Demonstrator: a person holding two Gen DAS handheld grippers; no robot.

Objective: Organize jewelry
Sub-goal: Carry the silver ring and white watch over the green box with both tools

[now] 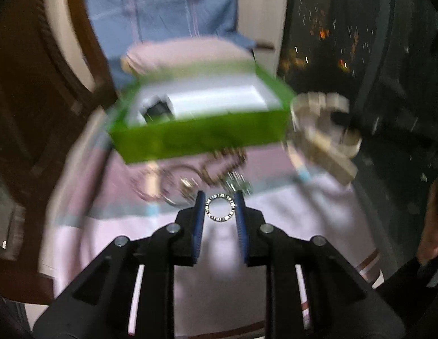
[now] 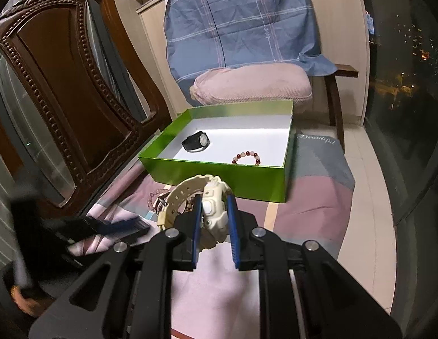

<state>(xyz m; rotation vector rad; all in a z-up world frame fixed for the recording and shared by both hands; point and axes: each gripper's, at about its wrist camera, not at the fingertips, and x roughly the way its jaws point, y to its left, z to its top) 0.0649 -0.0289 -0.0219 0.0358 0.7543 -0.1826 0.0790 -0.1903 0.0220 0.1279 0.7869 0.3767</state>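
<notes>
Right hand-held gripper clamps cream watch, left hand-held gripper pinches ring; box straight ahead of both.

surface: pink cloth | on it: green box, bracelets (blurred)

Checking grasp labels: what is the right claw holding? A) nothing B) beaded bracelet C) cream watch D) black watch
C: in the right wrist view the right claw is clamped on the cream watch, while the black watch and a beaded bracelet lie inside the green box.
</notes>
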